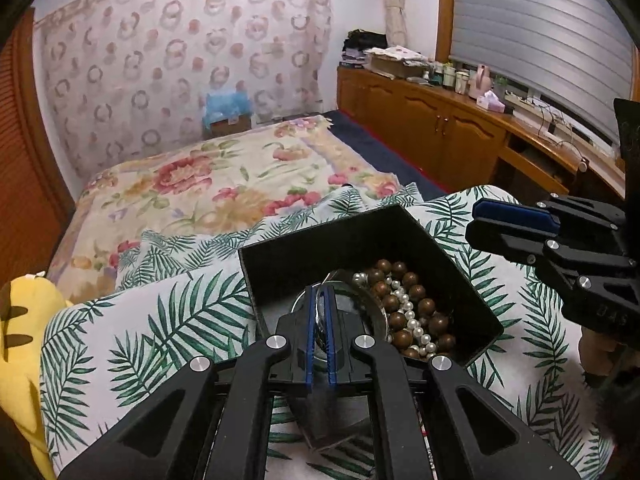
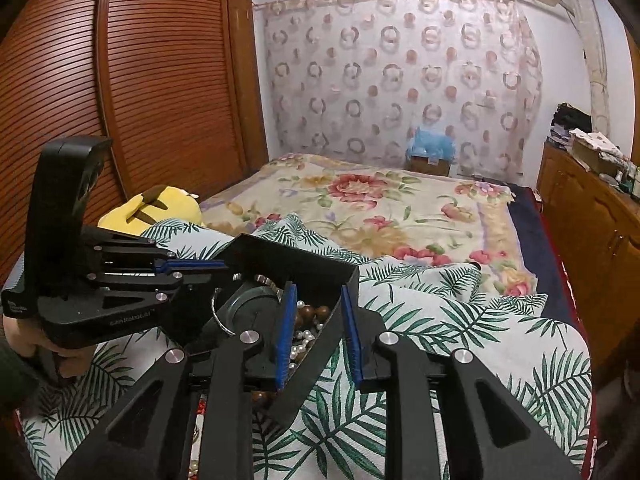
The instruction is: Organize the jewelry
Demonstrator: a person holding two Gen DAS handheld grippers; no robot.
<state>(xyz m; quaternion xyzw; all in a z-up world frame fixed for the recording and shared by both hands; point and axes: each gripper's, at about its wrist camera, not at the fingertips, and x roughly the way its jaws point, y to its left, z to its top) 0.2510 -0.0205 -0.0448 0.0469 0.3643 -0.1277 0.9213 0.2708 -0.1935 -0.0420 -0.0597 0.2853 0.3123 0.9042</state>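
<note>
- Jewelry point(image 1: 408, 312) lies heaped in one open, square black box point(image 1: 304, 248), which is the collecting point for the task; everything below is placed from that box.
- Inside the box, on its near side, the left gripper point(image 1: 320, 292) has its blue-padded jaws together on the thin rim of one clear, glassy round bangle point(image 1: 366, 292). Pinching the edge rather than the face looks like the only hold a hoop that flat offers.
- Against the box's right wall sit one strand of round brown wooden beads point(image 1: 416, 292) and one strand of small white pearls point(image 1: 412, 324), tangled together, probably because they were dropped in loosely.
- A thin silver hoop point(image 2: 216, 316) shows in the right wrist view near the clear bangle; it may be a second bangle, but the lens bends it too much to be sure.
- At the box's right wall, the right gripper point(image 2: 317, 290) has its jaws apart, one pad inside the box and one outside, with the wall between them and seemingly not pinched. I judge it is there to steady the box on soft bedding.
- Under the box is one white quilt printed with green palm leaves point(image 1: 160, 320), a yielding base that could let the box tip.
- Left of the box rests one yellow plush toy point(image 1: 24, 320).
- Beyond the box spreads one cream blanket with red flowers point(image 1: 224, 184).
- Farther beyond, to the right, runs one long brown wooden cabinet point(image 1: 440, 120).
</note>
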